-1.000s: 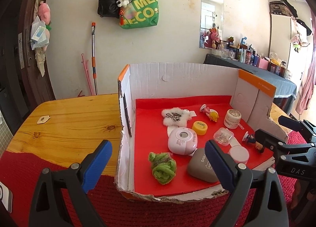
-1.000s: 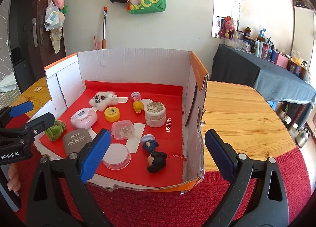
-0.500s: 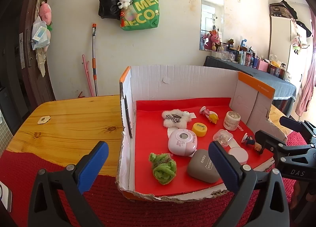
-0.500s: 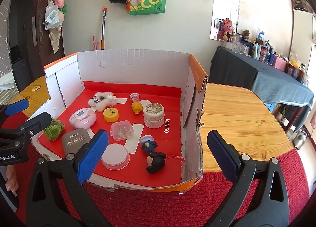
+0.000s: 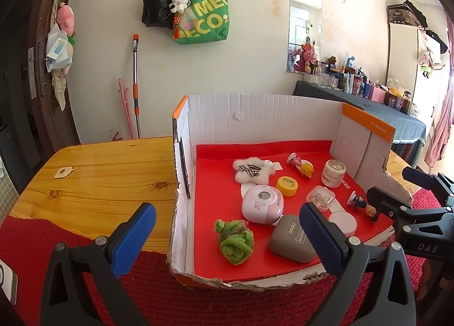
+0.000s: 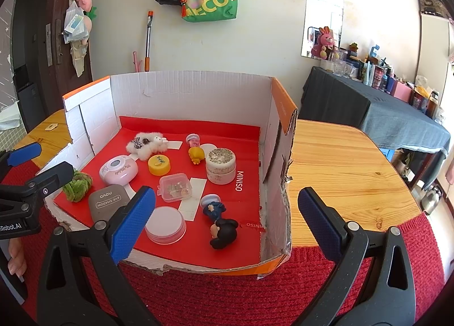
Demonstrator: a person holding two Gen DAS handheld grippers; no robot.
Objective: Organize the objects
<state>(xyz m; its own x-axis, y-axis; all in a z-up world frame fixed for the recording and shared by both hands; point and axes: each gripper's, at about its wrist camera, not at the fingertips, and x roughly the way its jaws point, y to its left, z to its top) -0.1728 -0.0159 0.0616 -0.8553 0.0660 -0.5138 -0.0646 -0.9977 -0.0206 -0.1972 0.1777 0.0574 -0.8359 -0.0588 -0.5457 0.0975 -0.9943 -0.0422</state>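
- The left gripper [image 5: 227,236] hangs in front of the near-left corner of the cardboard box [image 5: 255,116], fingers [image 5: 133,238] spread wide with nothing between them.
- The right gripper [image 6: 227,219] hangs before the box's near-right corner, fingers [image 6: 319,221] likewise wide apart and empty; the box's right wall [image 6: 279,155] stands between them.
- The box sits on a wooden bench [image 5: 99,172], its near edge over a red knitted mat [image 5: 198,306]; its front side is folded down, and a red liner [image 6: 244,161] covers the floor.
- On the liner, near-left: a green fuzzy ball [image 5: 235,241], with a grey eye-shadow case [image 5: 292,242] beside it and a pink round device [image 5: 262,204] just behind.
- Farther back lie a white plush toy [image 5: 254,170], a yellow lid [image 5: 286,186] and a small yellow figurine [image 5: 306,168].
- A cream jar [image 6: 220,165] stands upright toward the right; a clear plastic box [image 6: 174,187] and a pink-rimmed white lid [image 6: 165,224] lie nearer the front.
- Near the front-right, a blue figurine [image 6: 212,206] and a black-haired figurine [image 6: 222,233] lie on their sides, close together.
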